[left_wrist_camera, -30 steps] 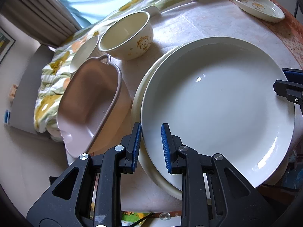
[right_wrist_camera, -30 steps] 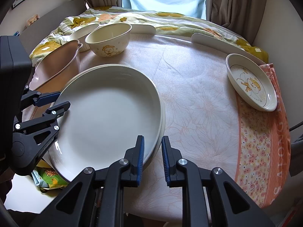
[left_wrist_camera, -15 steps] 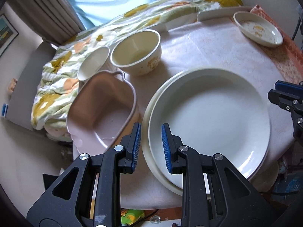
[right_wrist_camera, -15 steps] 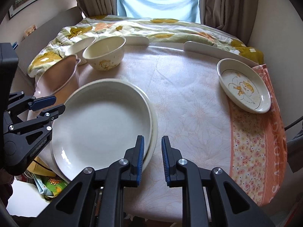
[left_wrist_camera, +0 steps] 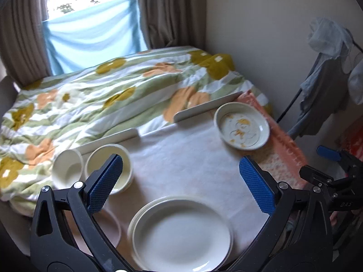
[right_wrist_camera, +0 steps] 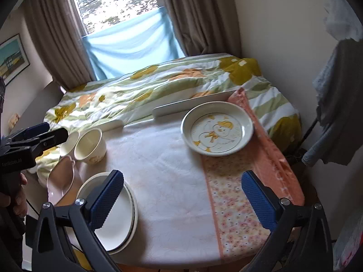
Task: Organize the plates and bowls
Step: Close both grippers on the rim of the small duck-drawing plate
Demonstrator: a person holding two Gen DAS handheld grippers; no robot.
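Opening with nothing between their jaws, both grippers (left_wrist_camera: 181, 181) (right_wrist_camera: 181, 192) should next approach the duck plate (right_wrist_camera: 217, 131) level, pinching its rim.

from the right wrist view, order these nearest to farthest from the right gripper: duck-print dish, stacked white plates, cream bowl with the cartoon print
1. Stacked white plates, just beyond the left finger.
2. Cream bowl with the cartoon print, farther back on the left.
3. Duck-print dish, far right, by the orange cloth.
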